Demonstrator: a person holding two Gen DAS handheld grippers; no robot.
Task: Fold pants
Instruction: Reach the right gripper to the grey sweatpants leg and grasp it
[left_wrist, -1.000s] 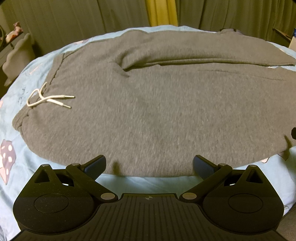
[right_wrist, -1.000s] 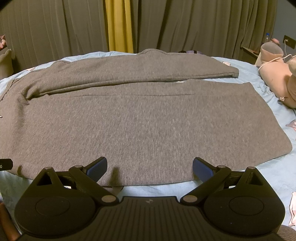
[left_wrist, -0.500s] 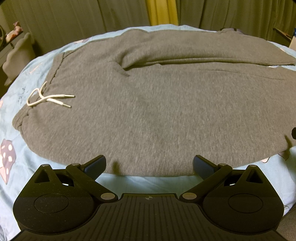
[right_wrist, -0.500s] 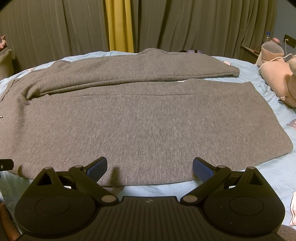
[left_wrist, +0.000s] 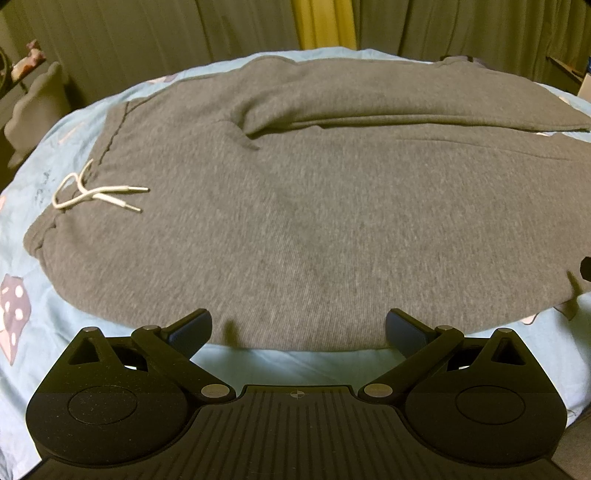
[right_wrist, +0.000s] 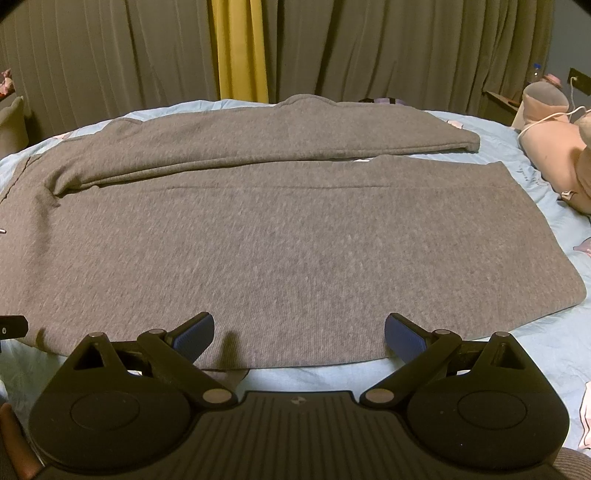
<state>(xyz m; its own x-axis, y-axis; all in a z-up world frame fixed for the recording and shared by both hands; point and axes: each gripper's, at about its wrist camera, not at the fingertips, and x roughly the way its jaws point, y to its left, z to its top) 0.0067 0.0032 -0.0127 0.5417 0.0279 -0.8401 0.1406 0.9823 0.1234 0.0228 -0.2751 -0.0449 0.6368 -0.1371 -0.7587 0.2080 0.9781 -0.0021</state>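
Grey sweatpants lie spread flat on a light blue bed sheet, waist to the left with a white drawstring, both legs running right. The far leg lies apart from the near leg, whose cuff ends at the right. My left gripper is open and empty, hovering at the near edge of the pants by the seat. My right gripper is open and empty at the near edge of the near leg.
Dark curtains with a yellow strip hang behind the bed. A pink plush toy with a white cable lies at the right side of the bed. A grey pillow-like shape stands at the left.
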